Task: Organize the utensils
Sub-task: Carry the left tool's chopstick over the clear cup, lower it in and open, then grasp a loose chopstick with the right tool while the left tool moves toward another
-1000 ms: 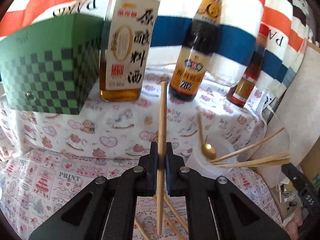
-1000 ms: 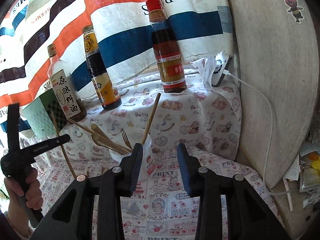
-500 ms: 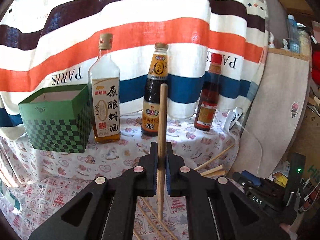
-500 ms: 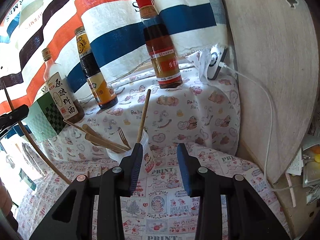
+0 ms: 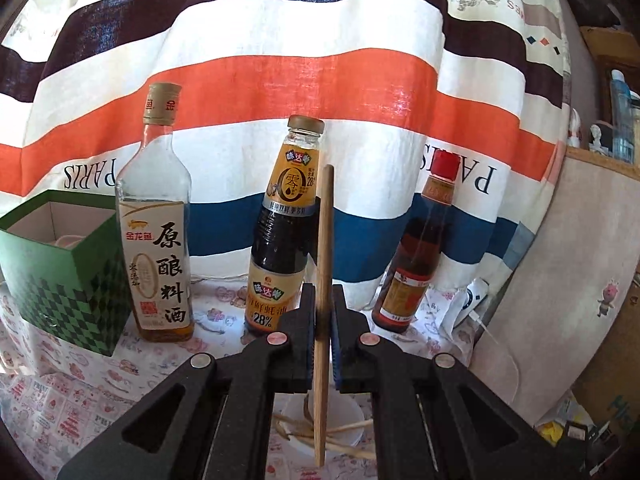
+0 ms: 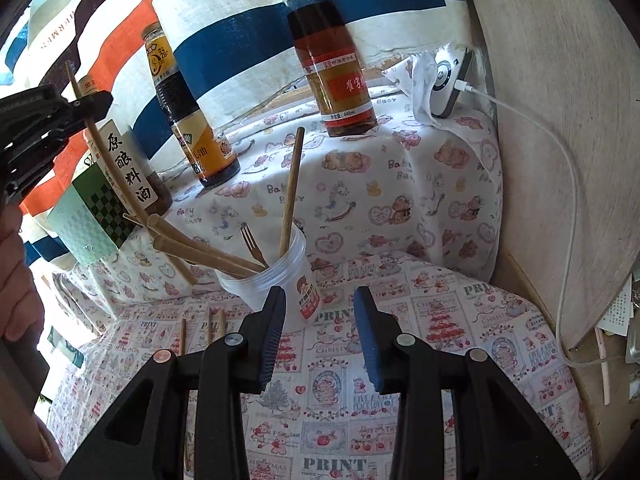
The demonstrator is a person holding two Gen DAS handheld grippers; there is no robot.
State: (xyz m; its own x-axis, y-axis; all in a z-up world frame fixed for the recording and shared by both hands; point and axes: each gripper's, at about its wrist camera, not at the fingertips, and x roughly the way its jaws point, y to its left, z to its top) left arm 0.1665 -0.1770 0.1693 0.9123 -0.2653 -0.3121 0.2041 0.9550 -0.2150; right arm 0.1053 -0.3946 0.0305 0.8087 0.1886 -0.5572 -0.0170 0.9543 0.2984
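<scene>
Chopstick [image 5: 325, 264] now rides higher than 1 second back: left tool [image 5: 322, 334] clamps it upright, tip over the cup [image 6: 294, 280]. Drop-in looks next. Right tool [image 6: 320, 340] sits half-open, empty, near the cup. Count: 3 bottles, 1 cup, 1 green box [image 5: 66, 264], 3 chopsticks on the surface [image 6: 440, 360].

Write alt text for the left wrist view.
The left gripper clamps a wooden chopstick upright above a white cup of utensils. Behind stand three sauce bottles and a green checkered box before a striped cloth.
</scene>
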